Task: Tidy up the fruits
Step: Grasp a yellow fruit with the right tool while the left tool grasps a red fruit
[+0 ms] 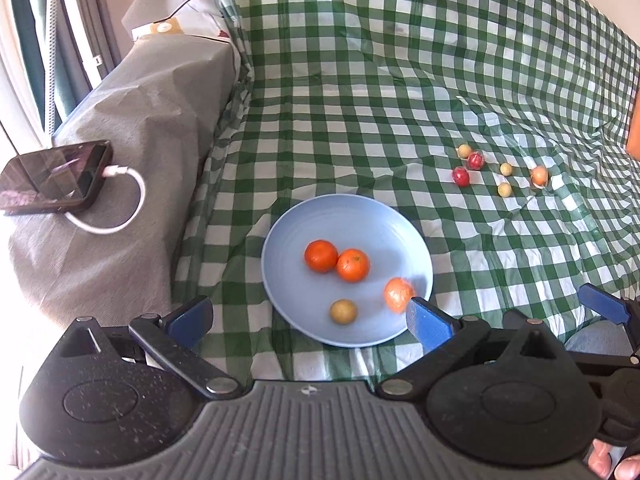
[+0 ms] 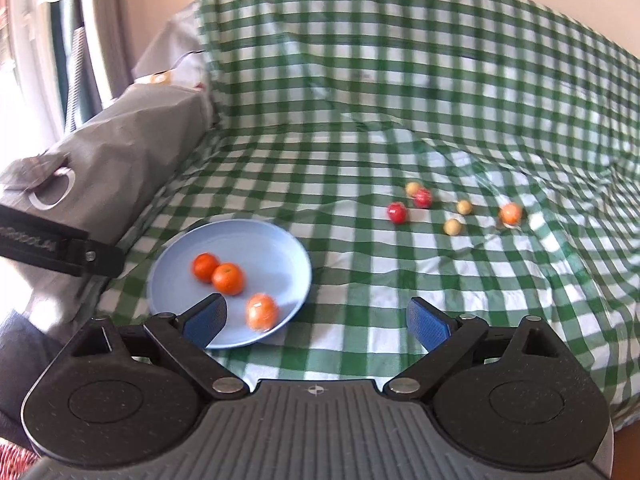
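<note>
A light blue plate (image 1: 360, 220) lies on the green checked cloth. It holds two oranges (image 1: 321, 256) (image 1: 353, 265), a third blurred orange (image 1: 398, 294) near its right rim and a small yellow-brown fruit (image 1: 343, 311). My left gripper (image 1: 310, 320) is open over the plate's near edge, holding nothing. My right gripper (image 2: 318, 322) is open too, just right of the plate (image 2: 260, 248), with the blurred orange (image 2: 262, 311) beside its left finger. Farther right on the cloth lie two red fruits (image 2: 397, 213) (image 2: 423, 198), three small yellow ones (image 2: 452, 227) and an orange one (image 2: 511, 213).
A dark phone (image 1: 56, 178) with a white cable (image 1: 132, 200) rests on a grey covered block (image 1: 140, 120) left of the plate. Curtains (image 1: 48, 20) hang behind it. The checked cloth (image 2: 400, 80) rises at the back. A hand (image 1: 612, 464) shows at the lower right.
</note>
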Tool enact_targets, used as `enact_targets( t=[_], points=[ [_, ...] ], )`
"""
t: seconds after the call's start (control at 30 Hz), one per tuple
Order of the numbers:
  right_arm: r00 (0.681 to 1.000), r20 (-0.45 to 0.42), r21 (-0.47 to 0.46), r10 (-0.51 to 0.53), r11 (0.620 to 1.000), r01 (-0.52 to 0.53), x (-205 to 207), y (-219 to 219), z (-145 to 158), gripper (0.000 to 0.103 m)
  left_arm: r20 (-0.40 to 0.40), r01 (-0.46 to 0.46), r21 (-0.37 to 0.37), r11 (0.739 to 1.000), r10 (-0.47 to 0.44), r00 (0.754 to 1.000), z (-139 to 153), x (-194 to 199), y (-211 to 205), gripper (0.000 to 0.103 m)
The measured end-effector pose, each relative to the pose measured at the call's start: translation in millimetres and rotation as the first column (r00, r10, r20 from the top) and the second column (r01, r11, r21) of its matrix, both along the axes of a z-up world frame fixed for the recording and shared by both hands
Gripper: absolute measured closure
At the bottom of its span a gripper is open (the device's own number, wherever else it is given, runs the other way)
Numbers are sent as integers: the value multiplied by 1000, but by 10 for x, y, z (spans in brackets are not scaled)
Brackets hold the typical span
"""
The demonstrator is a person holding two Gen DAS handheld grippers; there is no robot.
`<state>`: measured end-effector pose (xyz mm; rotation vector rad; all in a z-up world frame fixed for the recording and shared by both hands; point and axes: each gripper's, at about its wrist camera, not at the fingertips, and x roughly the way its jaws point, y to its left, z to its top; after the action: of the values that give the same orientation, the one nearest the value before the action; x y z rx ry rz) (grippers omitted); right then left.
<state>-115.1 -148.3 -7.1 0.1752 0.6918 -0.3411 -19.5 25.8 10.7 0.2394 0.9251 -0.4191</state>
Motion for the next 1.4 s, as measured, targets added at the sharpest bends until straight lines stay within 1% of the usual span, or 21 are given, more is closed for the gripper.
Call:
enact_targets(
  t=[0.23, 0.37, 0.53, 0.67, 0.8, 0.87, 0.97, 1.03, 1.1, 1.2, 1.23, 1.3, 1.33, 1.37, 1.4],
  points=[
    [993, 12, 18, -118, 993, 118, 1, -379, -87, 6, -6, 40, 11, 999, -40, 999, -33, 140, -362, 0],
    [984, 8, 1, -176, 984, 176, 22, -634, -151, 6, -12, 66, 14, 998, -66, 998, -77, 273, -656, 0],
    [965, 9, -9, -262, 965, 262, 76, -1059, -241, 6, -1, 110, 32, 993, -110, 994, -160, 477, -1148, 0],
    [950, 0, -28, -313, 949, 313, 203, -1456, -389, 6, 15, 150, 35, 988, -150, 988, -270, 704, -1625, 0],
    [945, -16, -52, -327, 944, 326, 435, -1831, -616, 6, 15, 211, 53, 976, -212, 977, -514, 1001, -2179, 0],
    [948, -26, -49, -316, 948, 314, 596, -2007, -756, 6, -9, 252, 62, 966, -252, 968, -691, 1171, -2461, 0],
    [954, -40, -52, -298, 954, 295, 862, -2216, -973, 6, -59, 283, 77, 956, -279, 958, -991, 1428, -2822, 0],
    [960, -35, -53, -279, 959, 277, 1029, -2326, -1107, 6, -100, 296, 77, 952, -288, 952, -1185, 1574, -3001, 0],
    [964, -48, -51, -260, 965, 258, 1194, -2416, -1244, 6, -137, 304, 80, 949, -292, 947, -1359, 1695, -3145, 0],
    [971, -54, -46, -232, 972, 229, 1404, -2514, -1424, 7, -162, 307, 110, 945, -288, 944, -1567, 1809, -3288, 0],
    [973, -59, -45, -222, 975, 219, 1466, -2536, -1483, 9, -171, 311, 117, 943, -289, 942, -1614, 1832, -3318, 1],
    [979, -64, -39, -193, 981, 190, 1547, -2554, -1587, 20, -161, 321, 102, 942, -303, 939, -1638, 1836, -3335, 32],
    [982, -28, -47, -185, 982, 184, 1528, -2531, -1588, 42, -179, 342, 75, 937, -325, 929, -1630, 1828, -3341, 56],
    [987, -9, -51, -157, 986, 157, 1520, -2508, -1583, 55, -172, 340, 63, 938, -325, 930, -1593, 1808, -3334, 72],
    [990, -6, -60, -138, 989, 137, 1519, -2479, -1568, 77, -171, 348, 56, 936, -334, 927, -1565, 1781, -3328, 72]
  ],
)
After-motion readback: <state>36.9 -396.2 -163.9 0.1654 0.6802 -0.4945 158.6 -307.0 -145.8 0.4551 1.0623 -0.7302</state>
